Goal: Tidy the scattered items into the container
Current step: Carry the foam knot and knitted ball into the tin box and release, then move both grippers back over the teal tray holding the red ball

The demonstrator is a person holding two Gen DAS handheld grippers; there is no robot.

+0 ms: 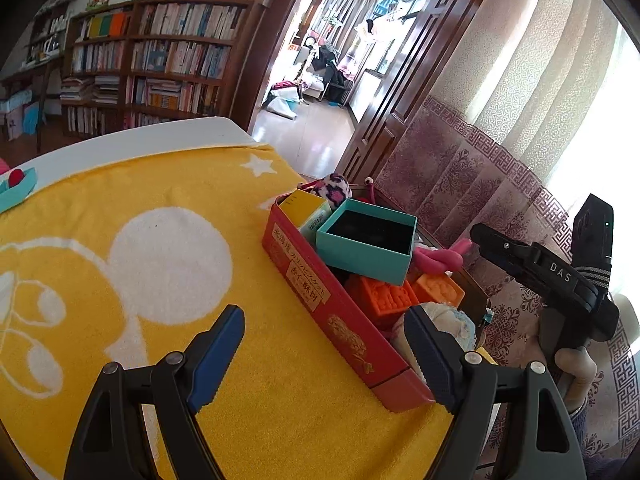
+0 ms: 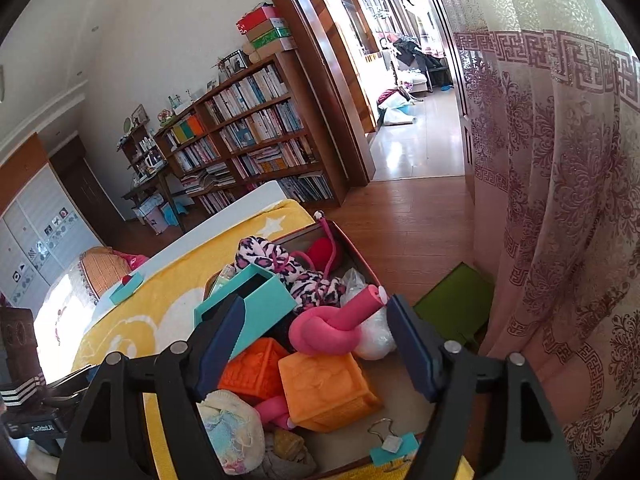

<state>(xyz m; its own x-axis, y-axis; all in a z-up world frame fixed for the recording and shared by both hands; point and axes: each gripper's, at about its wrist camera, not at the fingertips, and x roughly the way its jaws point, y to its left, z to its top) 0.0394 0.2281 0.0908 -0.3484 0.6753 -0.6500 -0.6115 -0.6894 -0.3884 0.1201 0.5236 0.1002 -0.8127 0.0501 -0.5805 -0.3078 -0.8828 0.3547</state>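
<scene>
Red tin: we see a long red rectangular tin container (image 1: 340, 316) with gold lettering lying on a yellow terry towel with white shapes (image 1: 120, 248), at the towel's edge beside a patterned mauve curtain (image 2: 560, 200).
Contents: the tin is crowded. We make out a teal cardboard box with a black lining (image 1: 366, 240) tilted on top, two orange embossed rubber blocks (image 2: 320, 392), a knotted pink foam tube (image 2: 332, 328), a leopard-print plush piece (image 2: 276, 264), a pale knitted cloth (image 2: 228, 428) and a teal binder clip (image 2: 394, 450).
Left tool: the left gripper (image 1: 324, 348) is spread wide and empty, its fingers straddling the tin's near corner without pressing it.
Right tool: the right gripper (image 2: 320, 344) is also released, hovering over the pile with the pink tube between its fingers but not pinched.
Stray item: a small teal lid with a red object (image 2: 126, 286) sits apart at the towel's far edge.
Step in hand: we judge the tidying nearly done.
Doing it well: we would lift both tools clear without nudging the tilted teal box, then fetch the stray piece.
</scene>
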